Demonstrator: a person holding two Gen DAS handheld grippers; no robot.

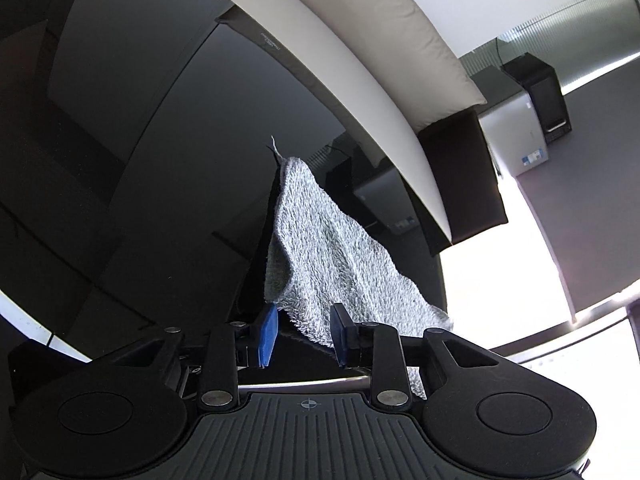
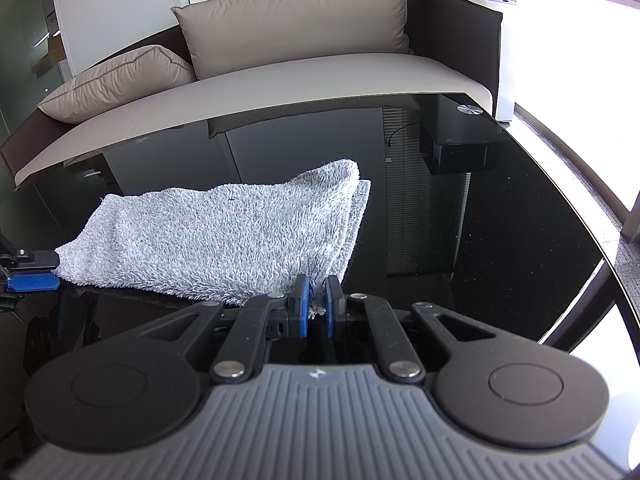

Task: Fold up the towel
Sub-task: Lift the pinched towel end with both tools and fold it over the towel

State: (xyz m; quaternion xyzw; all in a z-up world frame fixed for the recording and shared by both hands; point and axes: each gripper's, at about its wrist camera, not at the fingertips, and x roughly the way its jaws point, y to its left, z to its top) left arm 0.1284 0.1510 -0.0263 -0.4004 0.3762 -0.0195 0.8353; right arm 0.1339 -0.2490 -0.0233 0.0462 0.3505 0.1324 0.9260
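A grey terry towel (image 2: 224,236), looped and shaggy in texture, lay folded on a glossy black glass table (image 2: 500,220), its doubled layers showing at the rounded far fold. The right gripper (image 2: 316,306) was clenched on the towel's near corner, a tuft of pile pinched between its blue pads. The left gripper (image 1: 305,332) stood at the towel's other near end with its jaws parted; its blue pads (image 1: 269,334) flanked the fringed edge without pressing it, and the cloth hung just ahead of them. In the left wrist view the towel (image 1: 332,252) rose in a rumpled peak. Behind the table sat a sofa (image 2: 280,76) with a smooth beige seat, dark brown sides and puffy beige cushions (image 2: 296,20).
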